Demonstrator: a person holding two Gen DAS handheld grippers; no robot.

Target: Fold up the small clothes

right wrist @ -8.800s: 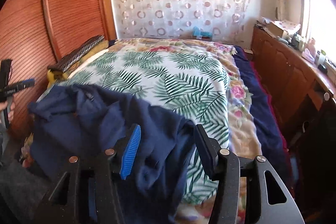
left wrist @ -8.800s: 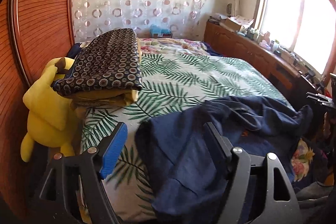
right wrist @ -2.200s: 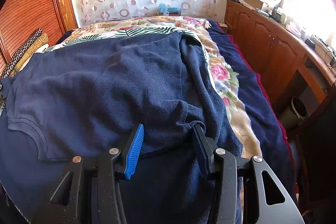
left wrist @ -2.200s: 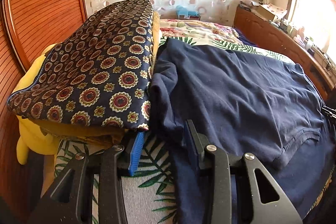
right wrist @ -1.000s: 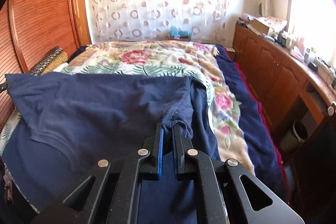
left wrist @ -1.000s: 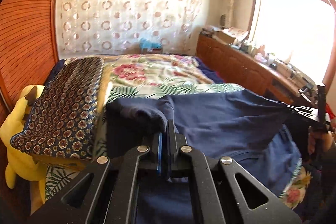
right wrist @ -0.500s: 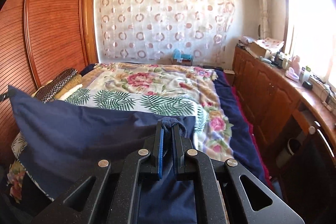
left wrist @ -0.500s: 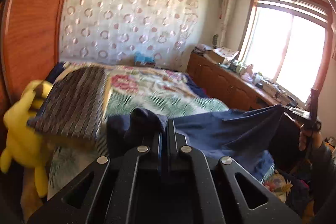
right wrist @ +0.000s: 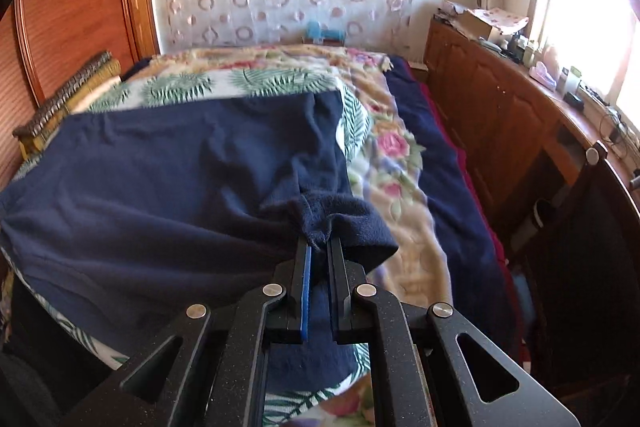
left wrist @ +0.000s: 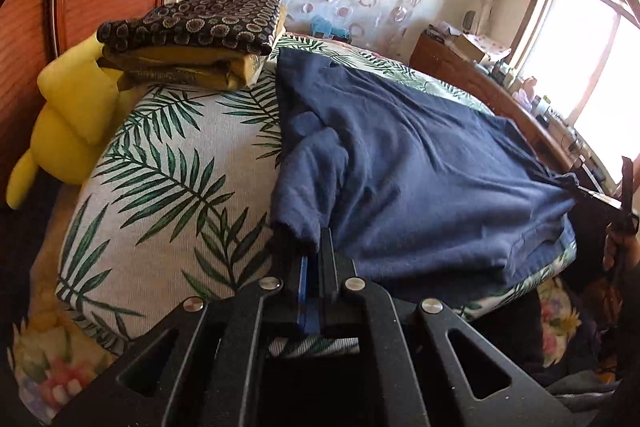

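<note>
Navy garment (left wrist: 420, 167), lying flat, long axis crosswise

left gripper (left wrist: 314, 247): jaws clamping a bunched corner of navy garment (left wrist: 420, 167)
garment: lying spread over palm-leaf bedspread (left wrist: 160, 179), running toward 2 o'clock
folded stack (left wrist: 196, 31): sitting at 11 o'clock, patterned cloth topping it
yellow plush (left wrist: 68, 123): leaning at 9 o'clock, beside bed edge
</note>
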